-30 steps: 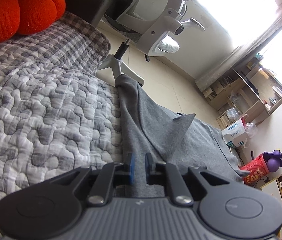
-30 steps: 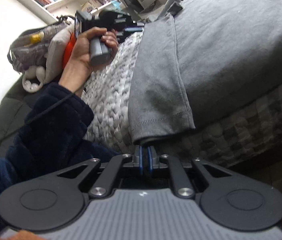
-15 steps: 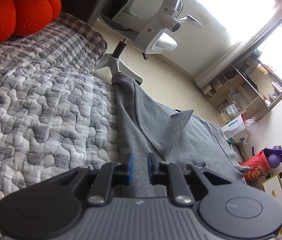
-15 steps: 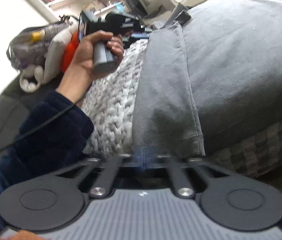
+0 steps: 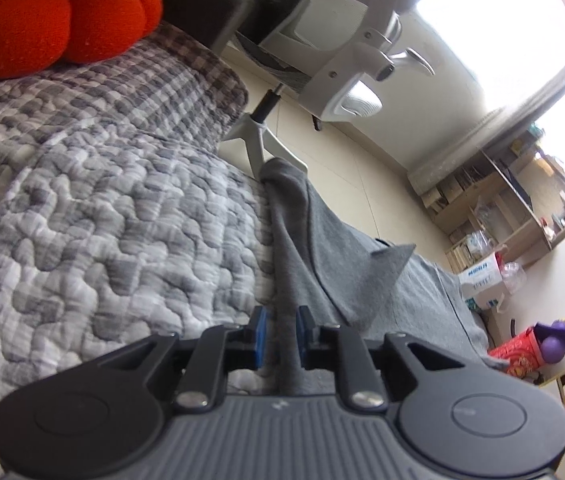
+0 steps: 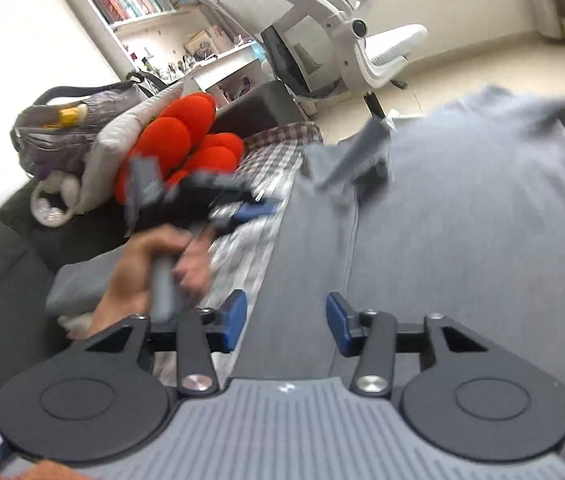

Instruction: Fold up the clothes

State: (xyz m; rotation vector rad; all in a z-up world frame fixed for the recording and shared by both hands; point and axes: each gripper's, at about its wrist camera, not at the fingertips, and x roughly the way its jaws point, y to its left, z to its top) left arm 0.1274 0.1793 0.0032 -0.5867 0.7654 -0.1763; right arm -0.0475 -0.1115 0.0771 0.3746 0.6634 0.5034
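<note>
1. Left wrist view: the left tongs are seen narrowly parted, with a ridge of the grey garment between the pads but not gripped.
2. The right tongs are held wide, just above the same cloth.
3. The garment's folded edge runs straight ahead from both tongs along the quilted bed.
4. No writing on the garment can be read.

We see open quilted bed at frame left of the gray garment. The orange plush blocks the upper left; the office chair stands beyond the bed edge, upper centre.
</note>
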